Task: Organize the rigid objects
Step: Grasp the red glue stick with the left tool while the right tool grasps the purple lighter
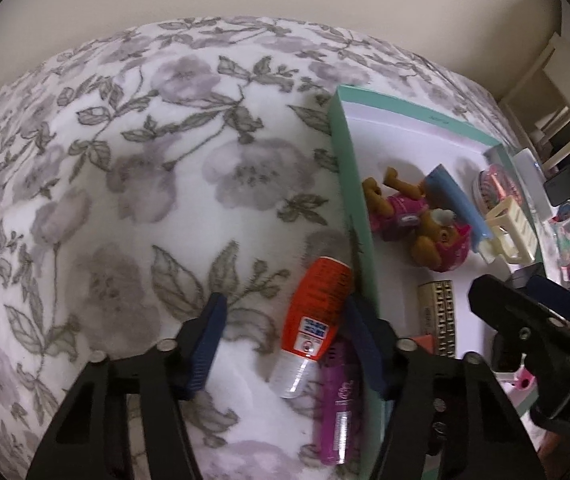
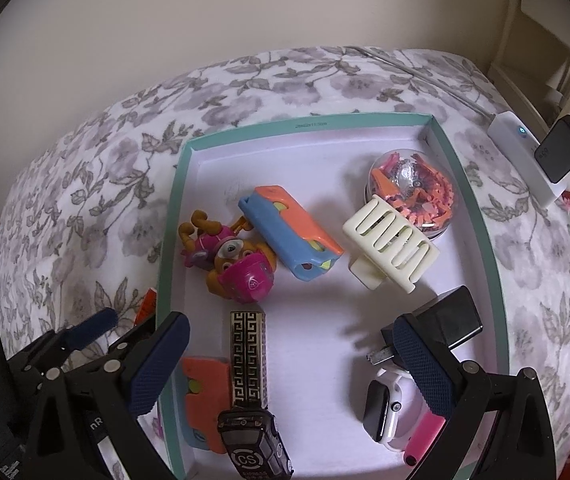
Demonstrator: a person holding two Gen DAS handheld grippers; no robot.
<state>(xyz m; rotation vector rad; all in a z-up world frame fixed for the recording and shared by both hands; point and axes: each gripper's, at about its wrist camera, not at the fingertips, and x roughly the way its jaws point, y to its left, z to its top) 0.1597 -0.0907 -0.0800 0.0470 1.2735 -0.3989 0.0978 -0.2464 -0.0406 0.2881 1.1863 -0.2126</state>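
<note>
— Underneath everything? 
— Grey-and-lilac floral blanket (image 1: pixel 133 184), soft and rumpled. Beyond its far edge, plain cream wall (image 2: pixel 245 20). At far right, pale shelving (image 1: pixel 557 92), plus a white power strip (image 2: pixel 525 156) on the blanket.

— And on the blanket? 
— Shallow teal box (image 2: pixel 481 216) with a white floor.

— Seen only from the left wrist? 
— Orange bottle (image 1: pixel 319 304) lying outside the box, hard by its left wall, beside a purple tube (image 1: pixel 335 408). Left claw (image 1: pixel 285 320) part open, straddling that bottle; left pad clearly off it, no grip.

— Seen only from the right wrist? 
— Whole inside of the box: toy pup (image 2: pixel 233 264) at left, blue-and-orange case (image 2: pixel 289 236) touching it, cream clip (image 2: pixel 389 244) against a clear dome of coloured bits (image 2: pixel 417 184) at far right. Nearer: patterned bar (image 2: pixel 248 356), black charger (image 2: pixel 453 320), white watch (image 2: pixel 385 408). Right claw (image 2: pixel 289 324) spread wide above the near end, holding nothing.
</note>
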